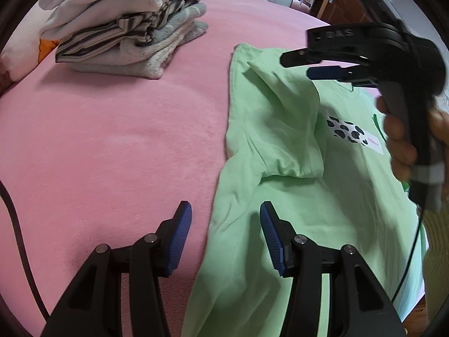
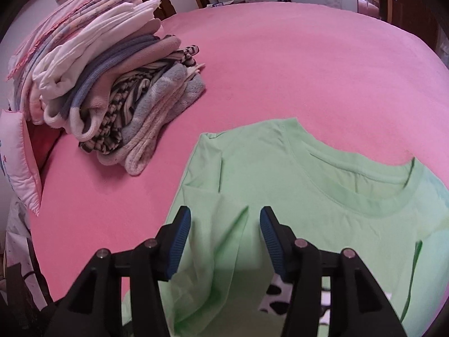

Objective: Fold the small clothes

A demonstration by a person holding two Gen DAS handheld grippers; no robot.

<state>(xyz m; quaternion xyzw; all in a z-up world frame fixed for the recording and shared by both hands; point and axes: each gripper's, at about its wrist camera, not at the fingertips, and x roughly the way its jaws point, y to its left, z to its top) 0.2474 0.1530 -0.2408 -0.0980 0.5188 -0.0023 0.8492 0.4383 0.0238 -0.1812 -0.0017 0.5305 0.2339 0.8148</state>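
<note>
We see a light green T-shirt [image 1: 294, 196] lying spread on a pink blanket [image 1: 112, 140] that covers the bed. One sleeve [image 1: 286, 129] is folded inward across the chest. A printed patch with black spots [image 1: 346, 133] shows on the shirt front, beside the folded sleeve. From the right wrist view, the neckline [image 2: 362, 193] faces away from us, curved and flat on the blanket.

Left gripper [image 1: 226, 236]: blue pads [image 1: 179, 238] set wide apart, nothing between them. One pad hangs over bare blanket, the other over the shirt's side edge; we cannot tell whether either touches the cloth.

Right gripper [image 2: 224, 238]: pads likewise wide apart, holding nothing. It sits above the folded-over cloth near the shoulder, with a raised crease of fabric between the pads. In the left wrist view we see this same gripper [image 1: 303, 60] from the side, raised clear of the shirt above the folded sleeve, a hand [image 1: 404, 140] wrapped round its handle.

A stack of folded clothes [image 2: 112, 90], striped, grey, blue and white pieces, sits on the blanket to the far left, well apart from the shirt. Pale quilted bedding [image 2: 22, 163] lies at the left edge beside the stack.
</note>
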